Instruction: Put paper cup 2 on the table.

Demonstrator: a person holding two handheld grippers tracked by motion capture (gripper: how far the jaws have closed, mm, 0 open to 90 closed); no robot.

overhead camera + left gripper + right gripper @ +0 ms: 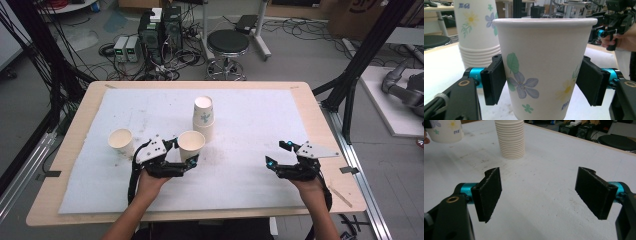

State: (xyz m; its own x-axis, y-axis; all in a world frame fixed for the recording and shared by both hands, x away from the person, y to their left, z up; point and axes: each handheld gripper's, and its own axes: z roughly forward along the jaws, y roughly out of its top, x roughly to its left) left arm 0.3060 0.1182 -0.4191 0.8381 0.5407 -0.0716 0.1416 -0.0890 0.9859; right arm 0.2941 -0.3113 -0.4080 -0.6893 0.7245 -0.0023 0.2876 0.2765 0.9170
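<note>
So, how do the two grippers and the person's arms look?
Both the left gripper and the right gripper are black with cyan collars behind flat black pads; each carries a grey three-cornered plate and a black cable. The forearms are bare, no sleeves.

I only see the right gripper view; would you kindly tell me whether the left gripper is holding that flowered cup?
Observer: Yes, the left gripper has its pads pressed on both sides of the flowered cup, below its rim.
Operator: Thank you; are there other loose cups besides the stack?
Observer: One more single cup stands upright on the white mat, to the held cup's left in the high view.
</note>
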